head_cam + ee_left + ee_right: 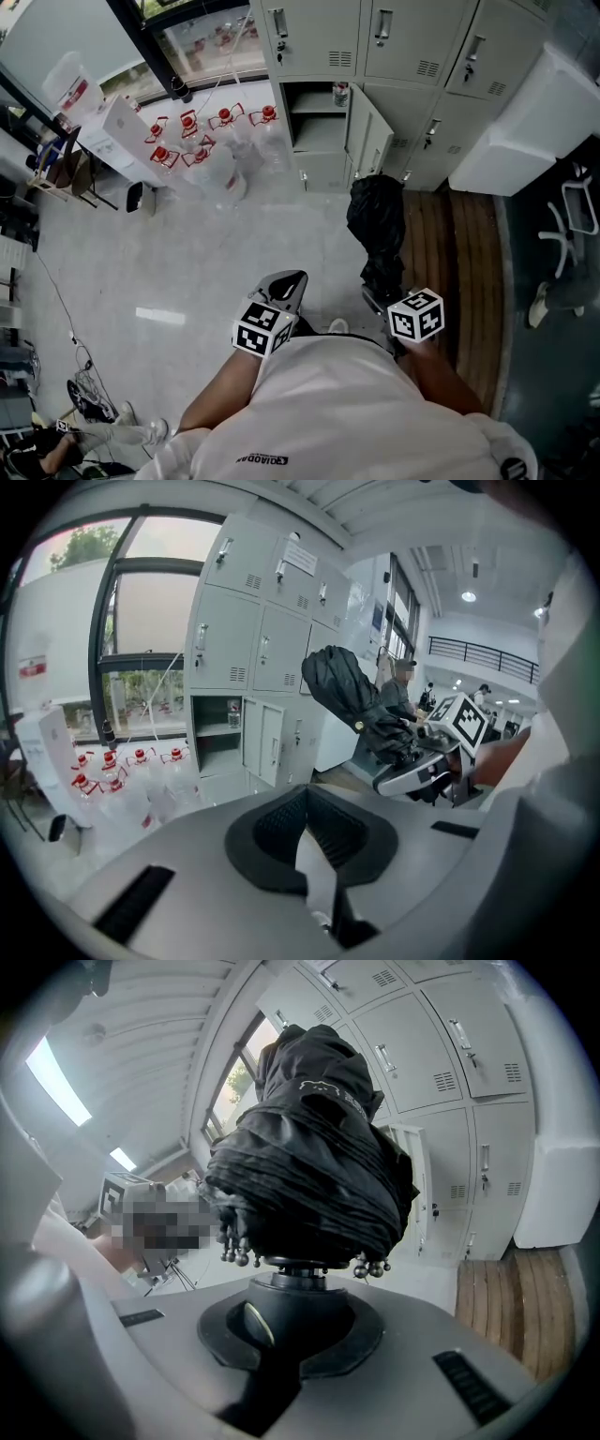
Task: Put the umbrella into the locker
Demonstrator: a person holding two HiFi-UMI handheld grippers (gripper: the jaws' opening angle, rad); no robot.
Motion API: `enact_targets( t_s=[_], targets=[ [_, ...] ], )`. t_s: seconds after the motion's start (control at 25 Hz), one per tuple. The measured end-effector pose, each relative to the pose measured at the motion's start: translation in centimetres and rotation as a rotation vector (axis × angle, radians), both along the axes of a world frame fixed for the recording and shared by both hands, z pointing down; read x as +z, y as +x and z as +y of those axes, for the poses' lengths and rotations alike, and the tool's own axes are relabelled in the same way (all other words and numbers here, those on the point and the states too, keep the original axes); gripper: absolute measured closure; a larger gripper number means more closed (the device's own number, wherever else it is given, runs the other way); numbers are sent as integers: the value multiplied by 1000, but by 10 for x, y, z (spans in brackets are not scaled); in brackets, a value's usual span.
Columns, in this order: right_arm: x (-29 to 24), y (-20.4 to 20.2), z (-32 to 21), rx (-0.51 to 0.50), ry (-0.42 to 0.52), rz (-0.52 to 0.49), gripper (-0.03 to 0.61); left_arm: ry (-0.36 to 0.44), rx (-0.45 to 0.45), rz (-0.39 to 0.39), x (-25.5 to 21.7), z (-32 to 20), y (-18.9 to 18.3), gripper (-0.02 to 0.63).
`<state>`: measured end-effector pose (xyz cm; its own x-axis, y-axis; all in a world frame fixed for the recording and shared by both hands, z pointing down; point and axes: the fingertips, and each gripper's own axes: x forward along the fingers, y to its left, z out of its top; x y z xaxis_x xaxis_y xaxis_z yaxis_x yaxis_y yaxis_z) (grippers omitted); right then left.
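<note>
A folded black umbrella [375, 220] stands up from my right gripper [380, 295], which is shut on its handle. In the right gripper view the umbrella [309, 1147] fills the middle, its rib tips hanging just above the jaws of the right gripper [295, 1312]. The grey locker bank has one open compartment [319, 122] with its door [368, 131] swung out, ahead of the umbrella and some way off. My left gripper [284, 286] is beside the right one, shut and holding nothing. From the left gripper [307, 841] I see the umbrella [347, 691] to the right and the open compartment [214, 733] beyond.
Several big water bottles [211, 131] with red caps stand on the floor left of the lockers, by the window. A wooden platform [459, 272] runs along the right, with a white cabinet [525, 131] and a chair [572, 216] past it. Cables and gear lie at the lower left.
</note>
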<state>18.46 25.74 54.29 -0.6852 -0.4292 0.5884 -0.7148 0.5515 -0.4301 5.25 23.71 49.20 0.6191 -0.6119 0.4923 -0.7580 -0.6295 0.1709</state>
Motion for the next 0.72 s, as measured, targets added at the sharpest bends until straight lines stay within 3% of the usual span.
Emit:
enact_targets(
  t_s=[0.36,0.72],
  targets=[
    [7,-19,-49,-10,9,17,511,-6,-14,29,10,-56,-23,598],
    [19,-50,-158,47,-47,65,511,4,43,51,14,-191,-59,600]
  ],
)
